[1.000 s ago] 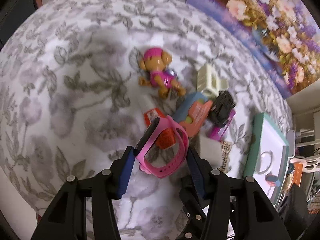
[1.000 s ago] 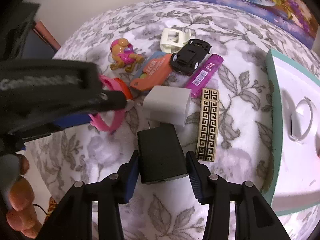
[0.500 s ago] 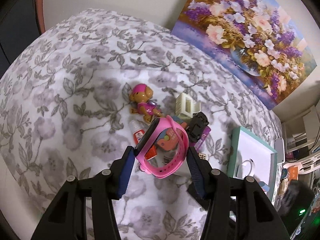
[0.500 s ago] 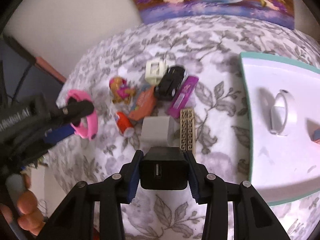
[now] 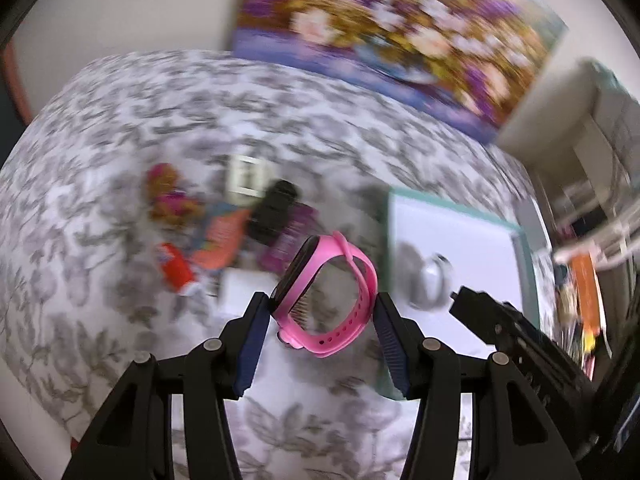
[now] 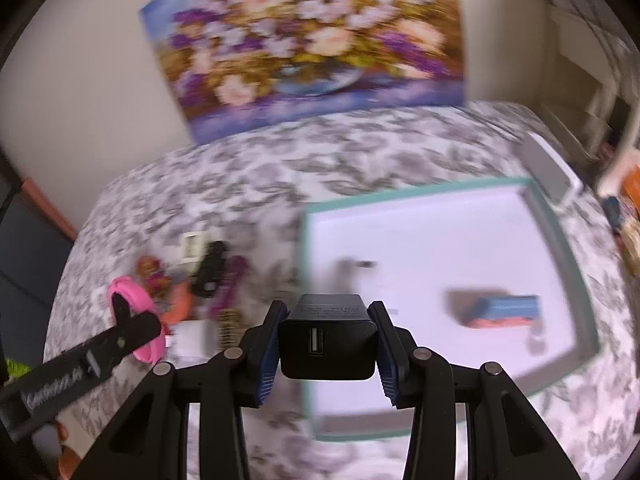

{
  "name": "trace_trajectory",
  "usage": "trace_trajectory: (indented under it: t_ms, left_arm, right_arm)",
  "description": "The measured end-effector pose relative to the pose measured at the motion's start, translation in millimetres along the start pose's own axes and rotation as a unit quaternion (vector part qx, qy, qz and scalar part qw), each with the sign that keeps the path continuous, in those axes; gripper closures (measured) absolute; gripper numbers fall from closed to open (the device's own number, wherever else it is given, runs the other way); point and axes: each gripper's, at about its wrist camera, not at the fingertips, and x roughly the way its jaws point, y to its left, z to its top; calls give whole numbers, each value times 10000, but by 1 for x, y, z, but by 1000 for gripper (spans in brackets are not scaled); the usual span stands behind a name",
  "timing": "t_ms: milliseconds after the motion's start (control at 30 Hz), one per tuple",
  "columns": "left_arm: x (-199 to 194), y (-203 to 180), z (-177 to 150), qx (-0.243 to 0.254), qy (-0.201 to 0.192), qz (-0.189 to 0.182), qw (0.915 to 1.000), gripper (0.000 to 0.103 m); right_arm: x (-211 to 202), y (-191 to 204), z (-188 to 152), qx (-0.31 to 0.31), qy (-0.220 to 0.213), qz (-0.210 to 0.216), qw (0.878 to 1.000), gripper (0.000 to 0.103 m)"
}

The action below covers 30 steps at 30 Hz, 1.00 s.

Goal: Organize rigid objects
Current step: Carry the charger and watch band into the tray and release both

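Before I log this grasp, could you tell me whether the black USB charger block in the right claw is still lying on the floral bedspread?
No, the black USB charger block is clamped in the right claw, lifted above the floral bedspread.

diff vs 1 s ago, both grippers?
Right gripper closed on the black charger and lifted it off the cloth toward the tray. Left gripper carried the pink band up, also trayward. Toy pile unmoved.

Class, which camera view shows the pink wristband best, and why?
The left wrist view: the pink wristband sits large and sharp in the left gripper. The right wrist view shows it small, at the left edge, partly hidden behind a gripper finger.
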Motion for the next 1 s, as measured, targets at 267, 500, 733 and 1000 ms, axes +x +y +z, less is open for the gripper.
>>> trace_trajectory:
  t_ms: [267, 500, 733, 1000]
  left_arm:
    - [23, -58, -18, 675, 306, 25, 9972, 48]
    - [46, -97, -28, 1148, 479, 106, 9922, 47]
    - [63, -117, -37, 1497, 580, 192, 9868, 47]
    - [79, -124, -44, 1654, 698, 280, 9834, 47]
  right_arm:
    - [1, -74, -3, 734, 348, -397, 9959, 58]
    - [9, -106, -10, 1013, 576, -465, 9921, 58]
    - [13, -120, -15, 1156, 669, -531, 9896, 58]
    - [24, -126, -22, 1263, 865, -527, 9868, 58]
